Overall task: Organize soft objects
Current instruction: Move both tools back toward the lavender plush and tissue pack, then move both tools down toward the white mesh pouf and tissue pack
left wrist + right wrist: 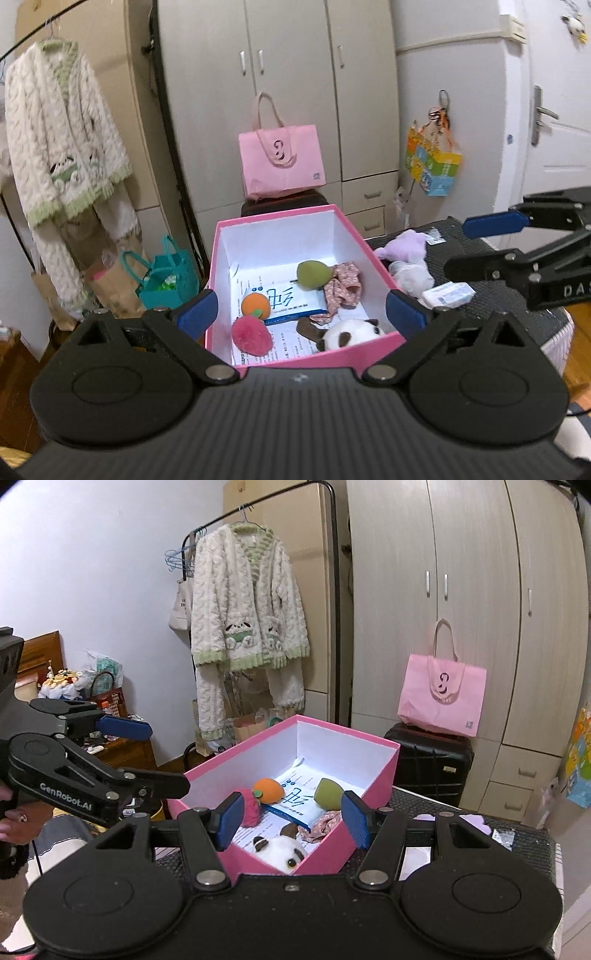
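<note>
From the left wrist, the left gripper (pixel 301 308) stood wide open and empty over the pink cardboard box (pixel 310 360). Five soft things lay inside: a pink plush ball (pixel 252 335), an orange plush fruit (pixel 255 304), a green plush pear (pixel 314 274), a floral fabric scrunchie (pixel 341 291) and a panda plush (pixel 351 332). One lilac plush toy (pixel 404 244) remained outside, beside the box.

From the right wrist, the right gripper (pixel 293 821) was half open, holding nothing.

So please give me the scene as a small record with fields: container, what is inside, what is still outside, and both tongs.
container: pink box, open
inside: panda plush, orange plush, pink plush, green plush, floral cloth, papers
outside: purple plush, tissue packet
left tongs: open, empty
right tongs: open, empty
</note>
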Demonstrator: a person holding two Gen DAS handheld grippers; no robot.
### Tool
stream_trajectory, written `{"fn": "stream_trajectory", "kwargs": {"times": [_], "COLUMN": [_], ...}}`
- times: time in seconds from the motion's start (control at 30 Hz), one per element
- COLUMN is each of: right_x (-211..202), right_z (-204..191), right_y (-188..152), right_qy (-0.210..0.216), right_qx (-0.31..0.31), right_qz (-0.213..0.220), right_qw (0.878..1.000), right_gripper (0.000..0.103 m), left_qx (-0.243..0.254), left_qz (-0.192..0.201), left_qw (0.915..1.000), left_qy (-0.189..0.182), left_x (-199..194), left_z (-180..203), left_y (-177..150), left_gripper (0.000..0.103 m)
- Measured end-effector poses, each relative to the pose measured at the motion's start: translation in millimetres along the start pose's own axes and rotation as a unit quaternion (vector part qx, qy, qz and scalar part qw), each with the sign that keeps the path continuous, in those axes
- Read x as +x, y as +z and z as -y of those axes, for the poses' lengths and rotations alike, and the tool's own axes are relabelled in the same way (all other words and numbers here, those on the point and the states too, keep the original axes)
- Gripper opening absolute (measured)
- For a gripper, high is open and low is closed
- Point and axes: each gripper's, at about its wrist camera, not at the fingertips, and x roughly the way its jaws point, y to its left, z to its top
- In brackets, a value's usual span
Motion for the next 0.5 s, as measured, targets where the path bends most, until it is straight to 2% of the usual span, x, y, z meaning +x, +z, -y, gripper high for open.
{"fn": "stream_trajectory", "kwargs": {"times": [0.17,0.5], "right_x": [-22,-52], "right_z": [-5,-5], "right_y": [-6,-21], "right_qy": [-0.006,-0.014], "right_qx": [-0.012,-0.009], "right_qz": [0.008,0.012], "right_qw": [1.0,1.0], "right_gripper": [0.064,0.064], "left_qx": [0.015,0.039], "left_qz": [0.001,-0.026], "left_qw": [0.9998,0.9979], "left_qy": [-0.01,-0.045], "left_x": [-15,-26], "left_z": [12,35], "left_y": [-2,-15], "left_gripper": [0.099,0.099]}}
